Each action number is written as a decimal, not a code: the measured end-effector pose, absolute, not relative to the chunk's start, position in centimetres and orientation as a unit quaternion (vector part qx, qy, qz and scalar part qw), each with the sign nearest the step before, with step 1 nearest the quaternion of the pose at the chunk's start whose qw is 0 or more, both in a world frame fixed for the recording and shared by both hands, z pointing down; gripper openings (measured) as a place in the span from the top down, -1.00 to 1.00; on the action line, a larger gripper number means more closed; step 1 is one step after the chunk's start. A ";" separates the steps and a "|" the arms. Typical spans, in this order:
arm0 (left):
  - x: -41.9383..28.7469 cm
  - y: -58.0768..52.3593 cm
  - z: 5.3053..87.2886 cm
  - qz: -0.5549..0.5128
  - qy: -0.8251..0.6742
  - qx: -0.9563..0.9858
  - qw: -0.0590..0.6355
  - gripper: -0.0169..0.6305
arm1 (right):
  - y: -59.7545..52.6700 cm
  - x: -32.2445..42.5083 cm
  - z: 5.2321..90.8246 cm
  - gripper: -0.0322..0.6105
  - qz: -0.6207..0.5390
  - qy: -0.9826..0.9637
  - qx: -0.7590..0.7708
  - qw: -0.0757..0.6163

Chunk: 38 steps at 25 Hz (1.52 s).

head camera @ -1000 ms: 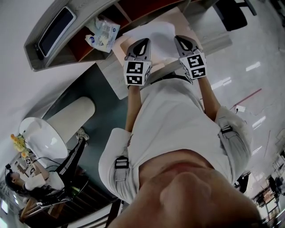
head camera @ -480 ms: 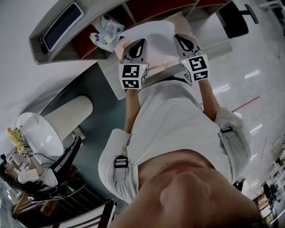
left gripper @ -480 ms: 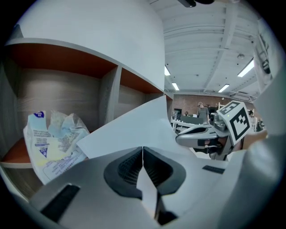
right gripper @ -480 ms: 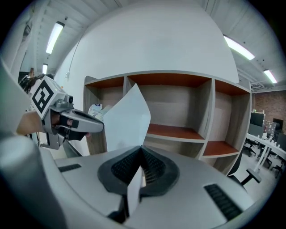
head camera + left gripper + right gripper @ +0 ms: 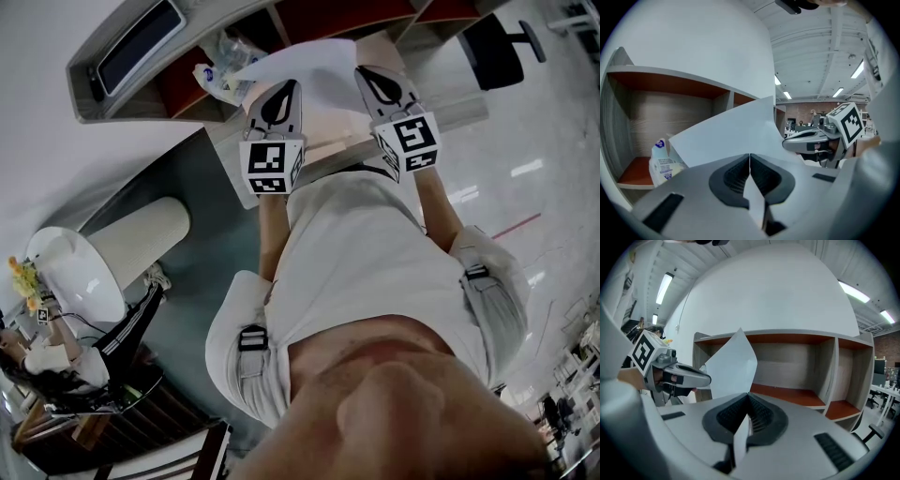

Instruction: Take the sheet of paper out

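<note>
A white sheet of paper (image 5: 319, 67) hangs in the air in front of the wooden shelf unit (image 5: 122, 58), held by its near edge on both sides. My left gripper (image 5: 284, 90) is shut on the sheet's left part; in the left gripper view the paper (image 5: 724, 136) runs out of the closed jaws (image 5: 749, 158). My right gripper (image 5: 373, 79) is shut on the right part, and the sheet (image 5: 732, 365) rises curled from its jaws (image 5: 748, 399). Each gripper shows in the other's view: the right gripper (image 5: 812, 139), the left gripper (image 5: 680, 376).
A crumpled plastic packet (image 5: 217, 79) lies in the shelf's left compartment (image 5: 661, 164). The shelf's orange-lined compartments (image 5: 792, 397) stand open behind the sheet. A black office chair (image 5: 492, 45) is at the far right. A person (image 5: 56, 367) sits at lower left by a white round table (image 5: 70, 272).
Both grippers have risen together with the sheet, which now stands higher and more upright in front of the shelf. Both jaws stayed closed on it.
</note>
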<state>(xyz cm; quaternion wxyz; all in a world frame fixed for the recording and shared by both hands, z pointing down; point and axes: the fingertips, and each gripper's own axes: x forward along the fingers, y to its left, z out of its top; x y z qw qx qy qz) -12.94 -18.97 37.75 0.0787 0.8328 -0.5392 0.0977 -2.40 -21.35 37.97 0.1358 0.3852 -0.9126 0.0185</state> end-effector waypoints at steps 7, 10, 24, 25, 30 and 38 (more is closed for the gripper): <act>-14.8 -18.1 33.6 0.068 -0.569 0.818 0.048 0.88 | -21.2 -5.0 34.3 0.84 0.002 -0.931 0.351 0.103; -15.7 -17.8 32.3 0.063 -0.583 0.809 0.037 0.88 | -21.1 -6.2 32.9 0.84 0.000 -0.938 0.337 0.087; -20.0 -16.4 29.1 0.052 -0.636 0.770 0.014 0.88 | -20.6 -10.2 28.8 0.84 -0.018 -0.957 0.286 0.045; -20.2 -16.3 29.2 0.053 -0.638 0.768 0.015 0.88 | -20.5 -10.4 28.9 0.84 -0.019 -0.958 0.282 0.045; -20.9 -16.2 29.7 0.052 -0.641 0.766 0.020 0.88 | -20.0 -11.5 29.2 0.84 -0.022 -0.962 0.269 0.049; -21.1 -16.2 29.9 0.051 -0.634 0.771 0.022 0.88 | -19.7 -11.8 29.7 0.84 -0.017 -0.960 0.275 0.052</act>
